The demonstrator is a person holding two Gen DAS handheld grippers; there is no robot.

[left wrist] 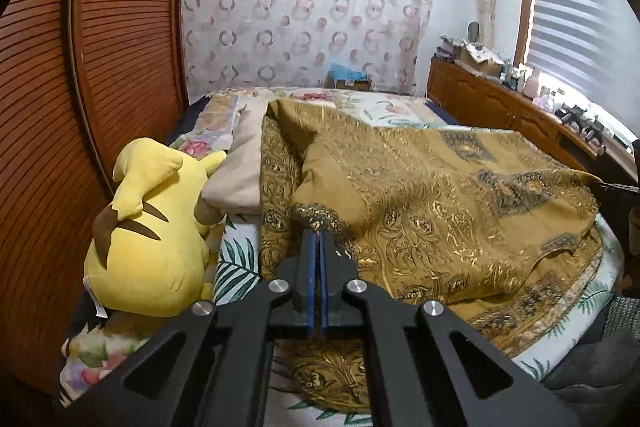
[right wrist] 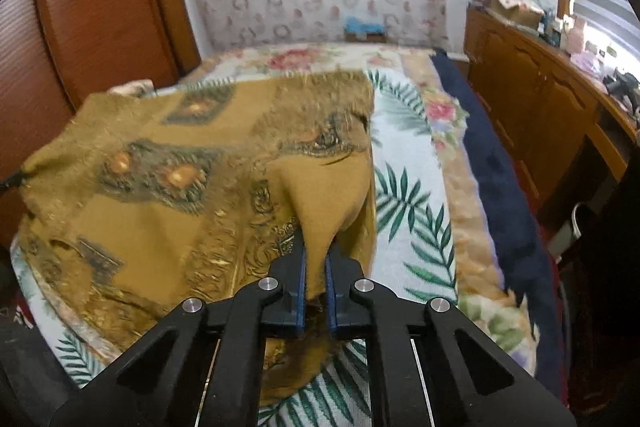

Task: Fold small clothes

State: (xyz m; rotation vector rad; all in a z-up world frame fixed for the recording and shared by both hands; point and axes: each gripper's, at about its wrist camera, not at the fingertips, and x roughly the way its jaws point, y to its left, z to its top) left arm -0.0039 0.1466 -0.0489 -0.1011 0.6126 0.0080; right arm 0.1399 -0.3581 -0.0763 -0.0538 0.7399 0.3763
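The bed [left wrist: 236, 259] wore a white cover printed with green palm leaves and a floral border. On it lay a mustard-gold patterned cloth [left wrist: 440, 195], rumpled; a yellow plush toy [left wrist: 148, 239] sat at its left edge, a beige pillow [left wrist: 240, 171] just beside it.

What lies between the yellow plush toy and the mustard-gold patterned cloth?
In the left wrist view, a beige pillow lies between the yellow plush toy and the mustard-gold patterned cloth.
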